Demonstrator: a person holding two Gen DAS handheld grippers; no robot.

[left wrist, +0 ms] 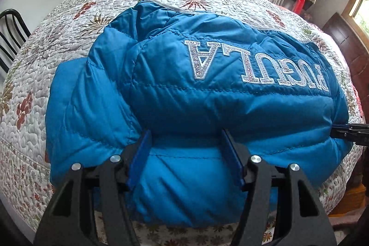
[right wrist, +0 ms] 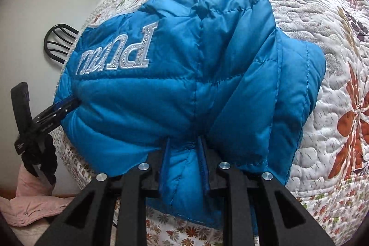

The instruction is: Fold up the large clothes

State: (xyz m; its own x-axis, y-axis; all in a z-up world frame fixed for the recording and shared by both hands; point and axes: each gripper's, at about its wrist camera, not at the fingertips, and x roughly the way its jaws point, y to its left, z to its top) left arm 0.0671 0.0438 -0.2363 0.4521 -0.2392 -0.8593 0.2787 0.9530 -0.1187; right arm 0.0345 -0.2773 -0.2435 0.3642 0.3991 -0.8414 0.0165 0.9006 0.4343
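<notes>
Lying folded on quilt (left wrist: 57, 43), blue puffer jacket (left wrist: 207, 96); left tongs (left wrist: 184, 153) and right tongs (right wrist: 184, 149) both pinch its edge.

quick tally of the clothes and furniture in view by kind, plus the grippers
blue puffer jacket: 1
pink garment, lower left of the right wrist view: 1
bed with floral quilt: 1
black chair: 1
grippers: 2, the left gripper and the right gripper, each with jacket fabric between its jaws
total: 6

Jacket (left wrist: 196, 96) lettering foreshortened in right wrist view, pink garment (right wrist: 34, 202) cut off at edge
</notes>
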